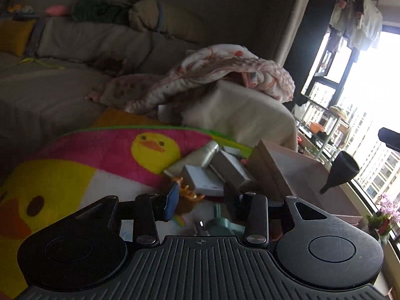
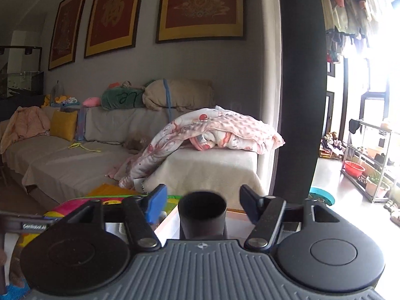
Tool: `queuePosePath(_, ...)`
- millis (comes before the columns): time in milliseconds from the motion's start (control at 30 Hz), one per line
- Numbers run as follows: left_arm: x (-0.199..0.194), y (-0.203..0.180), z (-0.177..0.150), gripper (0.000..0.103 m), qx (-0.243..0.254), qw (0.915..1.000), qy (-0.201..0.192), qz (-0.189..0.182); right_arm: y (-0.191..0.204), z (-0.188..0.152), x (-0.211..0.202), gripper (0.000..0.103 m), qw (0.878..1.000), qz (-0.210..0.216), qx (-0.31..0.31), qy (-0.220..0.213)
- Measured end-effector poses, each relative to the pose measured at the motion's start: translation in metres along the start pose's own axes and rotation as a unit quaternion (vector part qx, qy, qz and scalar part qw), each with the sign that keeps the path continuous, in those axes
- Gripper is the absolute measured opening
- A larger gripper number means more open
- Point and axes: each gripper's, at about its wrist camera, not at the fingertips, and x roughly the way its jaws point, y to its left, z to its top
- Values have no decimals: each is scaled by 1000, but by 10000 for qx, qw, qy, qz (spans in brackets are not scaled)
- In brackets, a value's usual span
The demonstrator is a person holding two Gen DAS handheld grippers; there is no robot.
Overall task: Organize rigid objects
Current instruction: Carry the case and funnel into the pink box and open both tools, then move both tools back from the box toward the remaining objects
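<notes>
**Fingers spread on both grippers, funnel hanging by the box**

Fingers of the left gripper (image 1: 200,200) stand apart with nothing between them, above a clutter of small things: grey boxes (image 1: 225,170), a silver bottle (image 1: 200,155), a golden toy (image 1: 187,195) and a teal piece (image 1: 225,225). These lie on the duck towel (image 1: 100,155) beside an open cardboard box (image 1: 287,172). At the right gripper (image 2: 203,200), the fingers are wide apart, and a black funnel (image 2: 202,215) sits between them, its mouth toward the camera; whether either pad touches it cannot be told. From the left wrist view the funnel hangs over the box's far edge. A sofa (image 2: 75,160) with a pink blanket (image 2: 220,130) lies behind.
</notes>
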Motion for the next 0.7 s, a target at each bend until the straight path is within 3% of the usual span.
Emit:
queuePosePath(133,-2,9,-15,43,92,9997,210,61,-2,-19,8,80,9991,109,331,257)
queuePosePath(267,1,-2,-27,43,482,9981,345,-135,6,-67,10,80,9949,67,485,883)
queuePosePath(367,7,-15,-32,43,688,9964,430,-227,18,-100,5,80,9932,22,432,1080)
queuePosePath(600,16,-29,-19,43,865,9957,245,-238,33,-132,8,80,9854,381,418,1605)
queuePosePath(700,23,-36,-5,43,1091,9931,115,-403,33,-138,10,80,9843,381,461,1658)
